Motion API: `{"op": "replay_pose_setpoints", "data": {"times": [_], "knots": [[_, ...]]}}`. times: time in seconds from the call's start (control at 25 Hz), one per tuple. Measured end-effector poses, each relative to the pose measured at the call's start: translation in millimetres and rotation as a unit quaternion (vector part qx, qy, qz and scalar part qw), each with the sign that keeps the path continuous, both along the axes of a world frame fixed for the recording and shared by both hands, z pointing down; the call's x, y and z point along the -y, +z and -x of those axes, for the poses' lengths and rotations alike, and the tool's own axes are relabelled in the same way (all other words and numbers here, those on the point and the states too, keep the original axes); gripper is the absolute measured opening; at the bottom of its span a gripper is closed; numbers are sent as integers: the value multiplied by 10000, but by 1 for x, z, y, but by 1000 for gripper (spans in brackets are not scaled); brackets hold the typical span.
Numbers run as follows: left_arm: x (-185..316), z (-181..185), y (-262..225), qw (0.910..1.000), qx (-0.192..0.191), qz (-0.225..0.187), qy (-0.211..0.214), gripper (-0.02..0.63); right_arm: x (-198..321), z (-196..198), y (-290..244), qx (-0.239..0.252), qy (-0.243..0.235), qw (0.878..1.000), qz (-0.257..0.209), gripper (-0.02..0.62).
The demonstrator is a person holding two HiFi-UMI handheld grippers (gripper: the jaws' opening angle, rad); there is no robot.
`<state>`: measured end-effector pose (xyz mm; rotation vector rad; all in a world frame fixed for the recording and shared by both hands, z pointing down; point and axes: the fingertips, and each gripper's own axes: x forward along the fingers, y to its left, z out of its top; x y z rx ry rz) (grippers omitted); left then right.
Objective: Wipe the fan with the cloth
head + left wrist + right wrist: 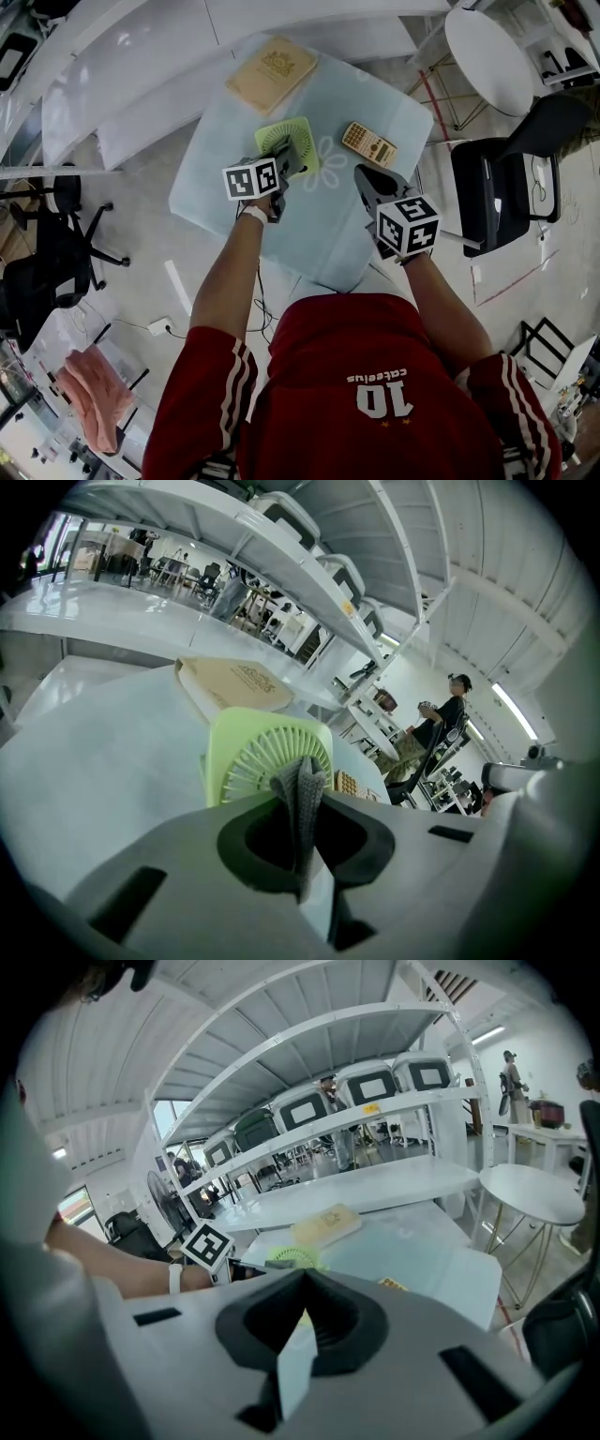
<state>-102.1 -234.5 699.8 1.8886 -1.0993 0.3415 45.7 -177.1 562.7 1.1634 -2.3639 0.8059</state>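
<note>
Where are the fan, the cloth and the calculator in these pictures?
fan (255, 757), left gripper view, on its green grille.
cloth (302, 803), left gripper view, on the grey fold pinched in the jaws.
calculator (368, 144), head view, on its keypad face.

Tan book (272, 72) and calculator (368, 144) lie apart on the table (211, 178).

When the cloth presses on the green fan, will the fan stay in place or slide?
It may well slide: the fan looks small and of thin plastic, so probably light, and the table looks smooth. The right gripper is apart from it. The cloth folds limply, so it likely pushes softly.
</note>
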Motion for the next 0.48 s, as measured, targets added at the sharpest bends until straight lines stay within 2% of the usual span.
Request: {"op": "replay_pose_setpoints", "data": {"times": [0.48], "knots": [[-5,22,3,9999,118,13,-64,29,-8,8,1,40,-5,10000,0,5]]}}
